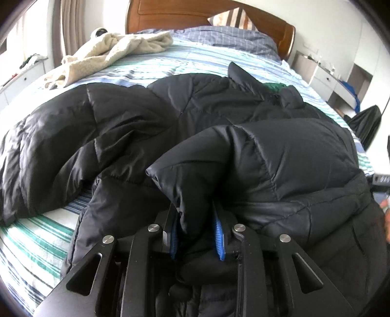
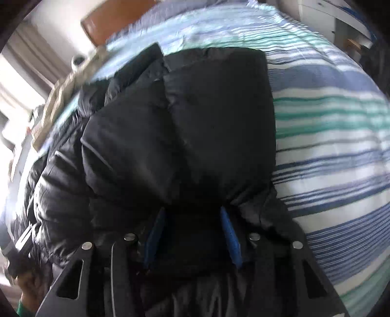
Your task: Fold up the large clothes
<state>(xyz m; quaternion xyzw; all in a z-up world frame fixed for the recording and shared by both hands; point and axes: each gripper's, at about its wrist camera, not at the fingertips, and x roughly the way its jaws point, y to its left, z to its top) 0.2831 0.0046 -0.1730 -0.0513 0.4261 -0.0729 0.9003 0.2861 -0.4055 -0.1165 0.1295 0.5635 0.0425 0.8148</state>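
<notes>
A large black quilted puffer jacket [image 1: 170, 114] lies spread across a striped bed [image 1: 36, 243], one sleeve stretched left, its collar at the far right. My left gripper [image 1: 196, 217] is shut on a bunched fold of the jacket near its hem; the fabric sits between the blue pads [image 1: 219, 231]. In the right wrist view the same jacket [image 2: 195, 122] fills the middle. My right gripper [image 2: 192, 219] is shut on a thick fold of it, the blue pads [image 2: 230, 234] pressing either side. The view is motion-blurred.
A cream fleece garment [image 1: 109, 53] lies at the bed's far left by a wooden headboard [image 1: 195, 14] and a striped pillow [image 1: 231, 18]. White cabinets [image 1: 336, 80] stand right of the bed, a drawer unit [image 1: 22, 75] left. Bare striped sheet [image 2: 329, 146] lies right of the jacket.
</notes>
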